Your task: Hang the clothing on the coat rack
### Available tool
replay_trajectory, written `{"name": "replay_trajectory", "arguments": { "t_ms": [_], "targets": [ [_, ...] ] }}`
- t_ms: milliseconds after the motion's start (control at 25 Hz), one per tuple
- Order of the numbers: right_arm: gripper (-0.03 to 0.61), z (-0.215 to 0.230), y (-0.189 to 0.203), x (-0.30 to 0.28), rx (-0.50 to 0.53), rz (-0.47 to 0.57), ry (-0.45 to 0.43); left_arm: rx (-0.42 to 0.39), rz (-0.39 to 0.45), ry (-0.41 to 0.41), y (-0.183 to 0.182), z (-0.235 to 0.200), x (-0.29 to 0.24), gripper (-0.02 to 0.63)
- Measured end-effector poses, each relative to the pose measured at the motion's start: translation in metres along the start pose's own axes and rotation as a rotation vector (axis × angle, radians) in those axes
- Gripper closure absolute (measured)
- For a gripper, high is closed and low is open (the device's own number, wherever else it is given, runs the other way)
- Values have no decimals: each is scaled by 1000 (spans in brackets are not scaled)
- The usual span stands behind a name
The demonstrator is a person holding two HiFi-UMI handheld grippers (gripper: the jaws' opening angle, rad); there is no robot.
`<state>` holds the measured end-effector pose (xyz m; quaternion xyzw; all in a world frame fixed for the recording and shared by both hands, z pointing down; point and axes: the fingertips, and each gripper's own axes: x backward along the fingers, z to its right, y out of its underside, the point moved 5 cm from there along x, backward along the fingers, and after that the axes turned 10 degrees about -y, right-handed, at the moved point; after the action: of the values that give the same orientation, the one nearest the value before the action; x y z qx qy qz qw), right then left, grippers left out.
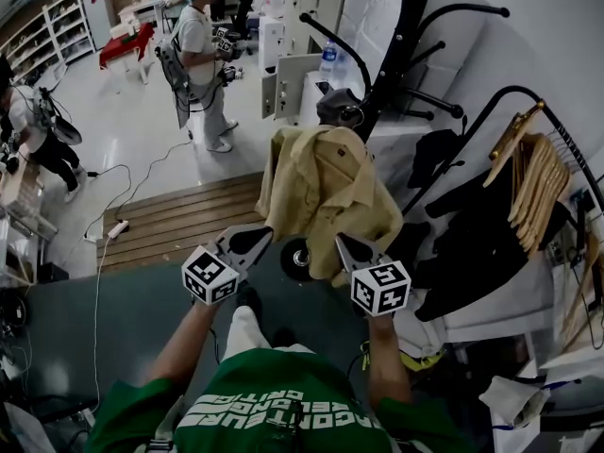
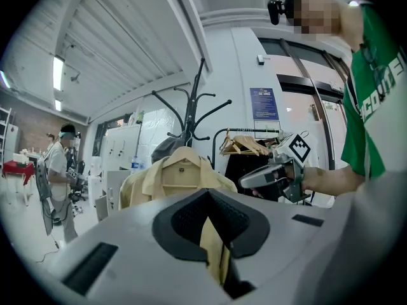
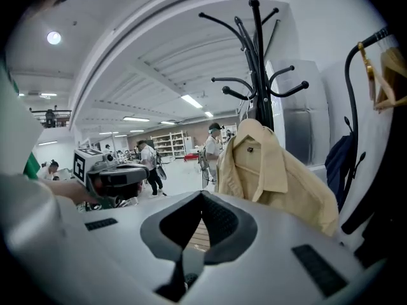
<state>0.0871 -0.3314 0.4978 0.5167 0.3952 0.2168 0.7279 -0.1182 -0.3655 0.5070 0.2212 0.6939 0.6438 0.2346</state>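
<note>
Head view: tan shirt (image 1: pixel 326 192) hangs spread out just in front of the black coat rack (image 1: pixel 401 41), collar up by the pole, hem down betw. the two grippers. Shoulders sit as if on a hanger; the hook is too small to make out. L gripper (image 1: pixel 255 239) is at the shirt's lower left edge and R gripper (image 1: pixel 347 248) at its lower right. Both are held out on the person's arms, green top below.

L gripper view: jaws pressed together w/ a strip of the tan fabric pinched betw. them, cloth running up toward the hanging shirt.

R gripper view: jaws fully together, nothing caught in them. Shirt hangs ahead & to the right, clear of the jaws in that view.

Dark cap-like item (image 1: pixel 338 107) sits on the rack behind the collar. To the right is a garment rail (image 1: pixel 510 90) w/ wooden hangers (image 1: pixel 533 182) & dark clothes (image 1: pixel 472 243). Bg: another person (image 1: pixel 200 55) stands on the pale floor, w/ wood planks (image 1: pixel 179 220) nearer.
</note>
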Motion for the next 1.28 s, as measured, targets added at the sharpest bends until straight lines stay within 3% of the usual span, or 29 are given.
{"name": "replay_trajectory", "arguments": {
  "t_ms": [440,1280],
  "targets": [
    [571,-8,9,4,0,0,-42,14,0,4,4,3,-3,609],
    [571,8,20,7,22,-32,-25,7,-14,0,6,6,-17,609]
  ]
}}
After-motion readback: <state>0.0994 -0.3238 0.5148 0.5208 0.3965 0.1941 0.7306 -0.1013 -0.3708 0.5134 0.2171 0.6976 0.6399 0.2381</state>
